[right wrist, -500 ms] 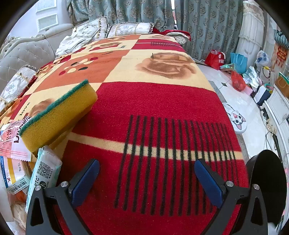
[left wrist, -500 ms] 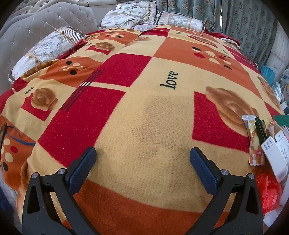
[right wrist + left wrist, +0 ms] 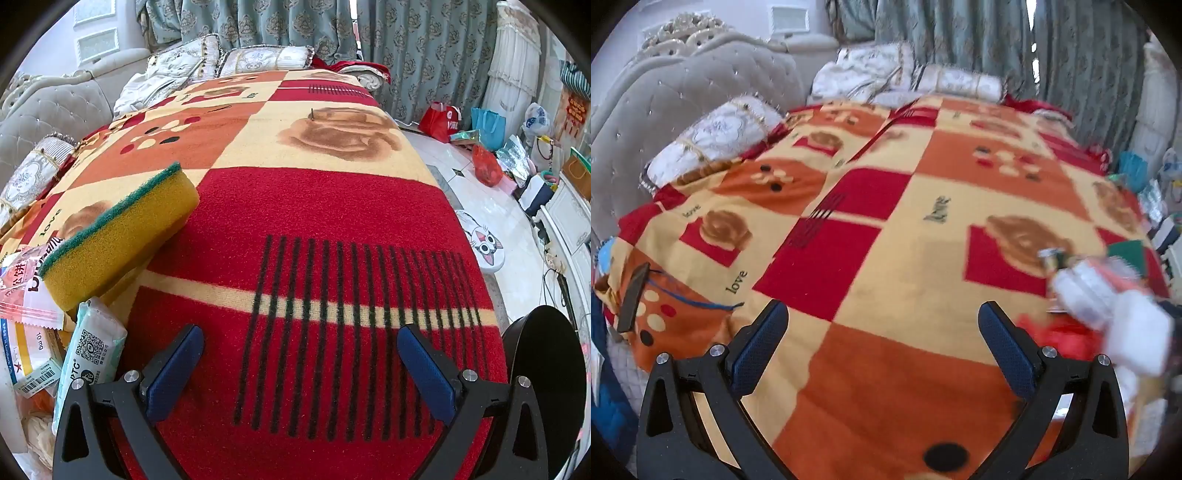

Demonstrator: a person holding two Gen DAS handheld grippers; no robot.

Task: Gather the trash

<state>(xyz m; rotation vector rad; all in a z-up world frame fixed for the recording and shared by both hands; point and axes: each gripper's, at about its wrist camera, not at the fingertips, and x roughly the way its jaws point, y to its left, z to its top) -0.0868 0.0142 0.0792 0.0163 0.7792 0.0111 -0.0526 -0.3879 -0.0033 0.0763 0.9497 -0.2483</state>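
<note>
A heap of trash lies on the patterned blanket [image 3: 886,258]. In the right wrist view it sits at the far left: a yellow sponge with a green top [image 3: 118,236], a pale tissue pack [image 3: 92,350], a pink wrapper [image 3: 26,291] and a white medicine box [image 3: 29,354]. In the left wrist view the same heap is blurred at the right: white packets [image 3: 1108,299] and a red plastic bag [image 3: 1067,339]. My left gripper [image 3: 882,332] is open and empty above the blanket. My right gripper [image 3: 299,358] is open and empty over the red striped patch.
A grey tufted headboard [image 3: 683,107] and pillows [image 3: 713,144] stand behind the bed. A black round bin [image 3: 546,373] stands at the bed's right edge. Bags [image 3: 443,118] and a cat stool [image 3: 484,243] sit on the white floor at the right.
My left gripper has pulled back and tilted up, so more of the bed and headboard shows and the view is blurred. My right gripper has barely moved.
</note>
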